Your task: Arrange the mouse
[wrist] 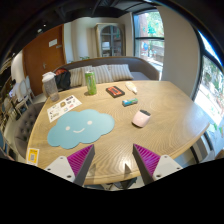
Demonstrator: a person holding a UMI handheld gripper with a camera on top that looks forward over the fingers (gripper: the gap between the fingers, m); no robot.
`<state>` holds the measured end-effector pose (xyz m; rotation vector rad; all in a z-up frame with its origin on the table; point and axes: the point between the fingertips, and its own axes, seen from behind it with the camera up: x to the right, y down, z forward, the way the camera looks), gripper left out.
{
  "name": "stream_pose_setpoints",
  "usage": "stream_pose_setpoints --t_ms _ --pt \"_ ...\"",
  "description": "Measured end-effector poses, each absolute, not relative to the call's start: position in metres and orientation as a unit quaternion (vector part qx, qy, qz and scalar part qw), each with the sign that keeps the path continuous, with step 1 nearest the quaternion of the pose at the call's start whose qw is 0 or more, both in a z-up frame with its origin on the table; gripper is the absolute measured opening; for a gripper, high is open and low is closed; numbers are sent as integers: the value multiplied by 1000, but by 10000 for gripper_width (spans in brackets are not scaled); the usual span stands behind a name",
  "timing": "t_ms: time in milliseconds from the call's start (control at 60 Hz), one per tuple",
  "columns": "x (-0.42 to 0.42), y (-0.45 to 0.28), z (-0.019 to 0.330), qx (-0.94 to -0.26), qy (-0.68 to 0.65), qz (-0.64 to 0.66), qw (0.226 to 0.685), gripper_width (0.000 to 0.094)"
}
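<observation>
A light blue cloud-shaped mouse pad (80, 126) lies on the round wooden table (170, 125), ahead and left of my fingers. A small white object (131, 87), possibly the mouse, lies near the table's far side; I cannot tell for sure. My gripper (114, 165) is open and empty, held above the table's near edge. Its purple pads (80, 160) stand wide apart with only bare wood between them.
A white cup (142, 117) stands right of the mouse pad. A green bottle (90, 82), a brown box (115, 91) and a small teal object (129, 101) sit farther back. White cards (64, 107) lie at the left. A sofa (110, 70) stands beyond the table.
</observation>
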<state>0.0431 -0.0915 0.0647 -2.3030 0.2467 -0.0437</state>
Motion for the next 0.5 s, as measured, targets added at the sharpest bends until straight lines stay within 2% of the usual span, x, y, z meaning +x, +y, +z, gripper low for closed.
stream_pose_setpoints --t_ms 150,367,500 --pt "118 -66 36 -907 99 -23 410 822" --pt "168 -10 -12 -915 58 7 399 815" --pt "172 16 -13 -910 35 27 412 807"
